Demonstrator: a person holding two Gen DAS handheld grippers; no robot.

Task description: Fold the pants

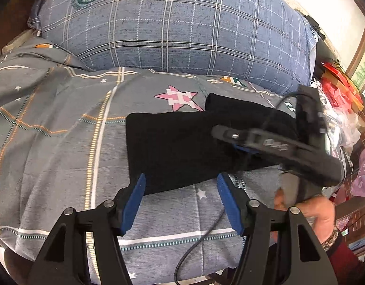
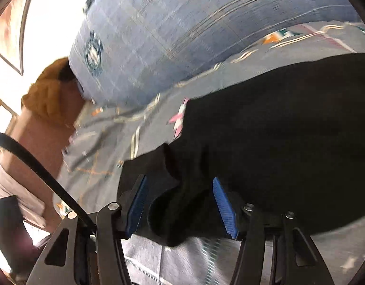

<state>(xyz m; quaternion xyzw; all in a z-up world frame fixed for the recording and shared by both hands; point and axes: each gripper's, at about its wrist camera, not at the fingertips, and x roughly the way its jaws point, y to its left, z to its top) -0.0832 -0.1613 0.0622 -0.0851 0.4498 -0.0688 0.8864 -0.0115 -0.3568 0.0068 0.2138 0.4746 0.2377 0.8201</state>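
Black pants [image 1: 177, 147] lie folded into a rough rectangle on the grey patterned bedsheet [image 1: 51, 142]. My left gripper [image 1: 181, 180] is open, its blue pads astride the near edge of the pants. The right gripper [image 1: 239, 142] shows in the left wrist view, blurred, over the right part of the pants. In the right wrist view the right gripper [image 2: 180, 182] is open with a bunched fold of the pants [image 2: 277, 130] between its blue pads, not pinched.
A large blue plaid pillow [image 1: 182, 23] lies behind the pants. Red and white bags [image 1: 337, 99] clutter the right side by the bed. A brown cloth [image 2: 49, 95] sits beside the pillow. A cable [image 1: 201, 244] trails over the sheet's front.
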